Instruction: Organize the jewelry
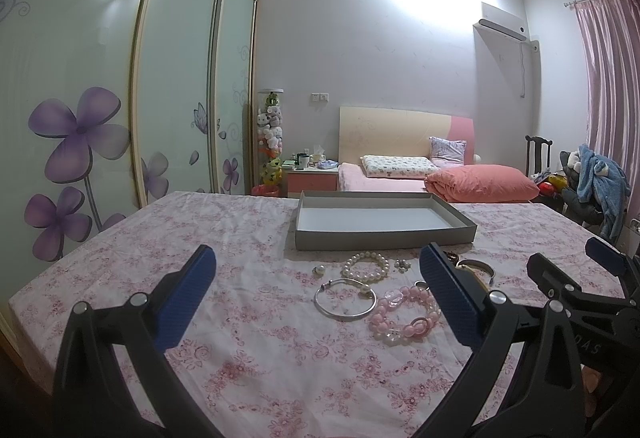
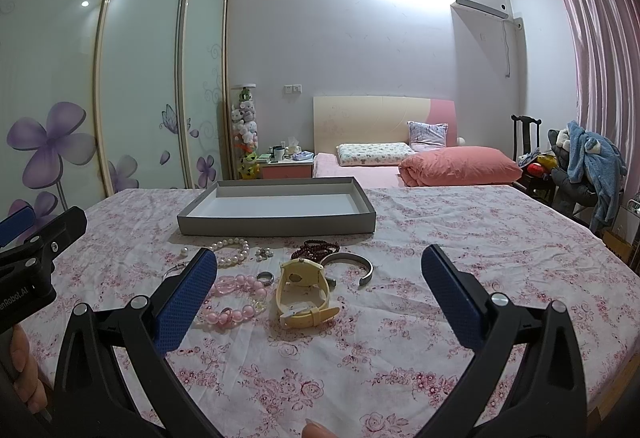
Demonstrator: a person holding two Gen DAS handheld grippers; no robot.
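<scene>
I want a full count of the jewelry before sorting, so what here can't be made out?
- Left wrist view: the left tool has a finger that covers the watch and most of the open bangle.
- Right wrist view: a finger of the right tool hides part of the silver bangle and pink bead bracelet.
- Small cluster: too small to identify.
- Tray: near wall hides part of the floor.

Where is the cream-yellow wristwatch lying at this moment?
In the right wrist view, the cream-yellow wristwatch lies on the pink floral bedsheet, between the open tool's fingers, right of the pink bead bracelet and just before the open silver cuff bangle.
</scene>
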